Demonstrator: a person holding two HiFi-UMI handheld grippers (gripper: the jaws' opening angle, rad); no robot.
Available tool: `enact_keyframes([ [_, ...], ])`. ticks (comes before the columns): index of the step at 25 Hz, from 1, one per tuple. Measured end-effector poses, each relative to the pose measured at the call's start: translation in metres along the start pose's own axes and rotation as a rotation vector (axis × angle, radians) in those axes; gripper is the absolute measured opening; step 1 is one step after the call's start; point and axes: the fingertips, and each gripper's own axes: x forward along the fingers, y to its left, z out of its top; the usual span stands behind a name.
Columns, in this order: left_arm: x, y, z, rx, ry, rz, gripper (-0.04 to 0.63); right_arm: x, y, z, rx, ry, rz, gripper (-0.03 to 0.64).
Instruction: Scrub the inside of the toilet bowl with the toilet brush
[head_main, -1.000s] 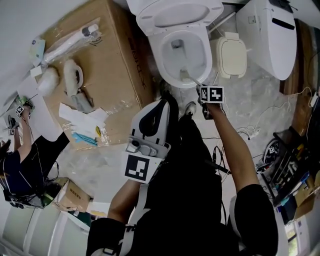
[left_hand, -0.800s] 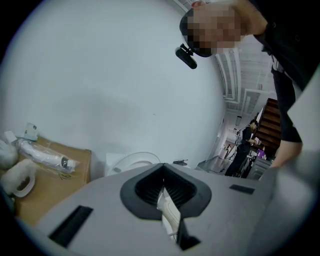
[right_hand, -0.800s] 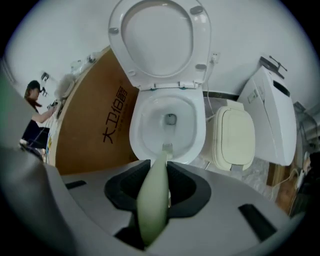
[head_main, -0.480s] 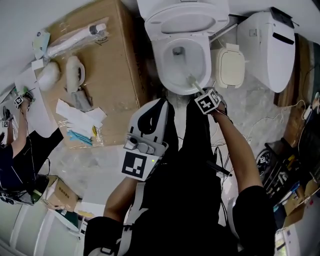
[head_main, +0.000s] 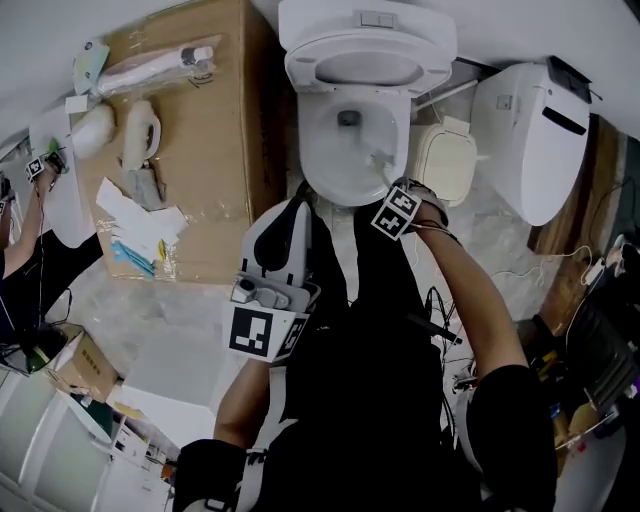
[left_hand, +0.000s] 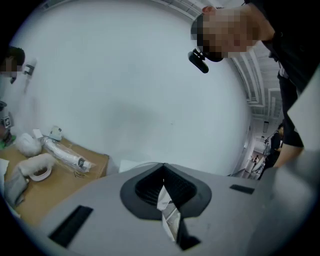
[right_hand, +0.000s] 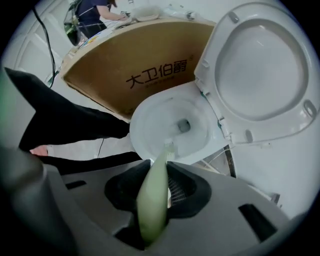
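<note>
Mid-scrub by the look of it: right hand-held gripper (right_hand: 160, 170) clamped on brush (right_hand: 152, 200), bristles inside bowl (right_hand: 150, 125) at near wall, far side seemingly left to do; left hand-held gripper (left_hand: 163, 192) idle, pinching a paper slip (left_hand: 168, 212).

Left gripper (left_hand: 163, 186): jaws pressed together, held up in front of the torso.
Left arm (head_main: 243, 395): bent, tucked close to the body.
Right arm (head_main: 468, 295): stretched forward and down.
Right gripper (right_hand: 161, 176): jaws clamped on the pale green brush handle (right_hand: 152, 205).
</note>
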Motion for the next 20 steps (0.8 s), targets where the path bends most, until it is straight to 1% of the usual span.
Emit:
enact_keyframes([
  [3, 0.008, -0.009, 0.0, -0.013, -0.016, 0.059, 0.008, 0.001, -0.013, -0.004, -0.165, 0.013, -0.026, 0.112],
  [6, 0.014, -0.017, 0.0, -0.016, -0.028, 0.103, 0.008, 0.002, -0.026, -0.007, -0.323, 0.029, -0.055, 0.112],
  [10, 0.014, -0.023, -0.001, -0.026, -0.046, 0.163, 0.008, 0.004, -0.046, -0.013, -0.542, 0.062, -0.116, 0.112],
  [15, 0.01, -0.024, -0.006, -0.052, -0.064, 0.247, 0.008, 0.001, -0.084, -0.017, -0.826, 0.12, -0.209, 0.112],
  [18, 0.007, -0.023, -0.009, -0.073, -0.077, 0.288, 0.009, -0.001, -0.108, -0.019, -0.952, 0.159, -0.237, 0.114],
  [20, 0.005, -0.022, -0.012, -0.088, -0.085, 0.315, 0.008, -0.002, -0.125, -0.022, -1.045, 0.208, -0.268, 0.114],
])
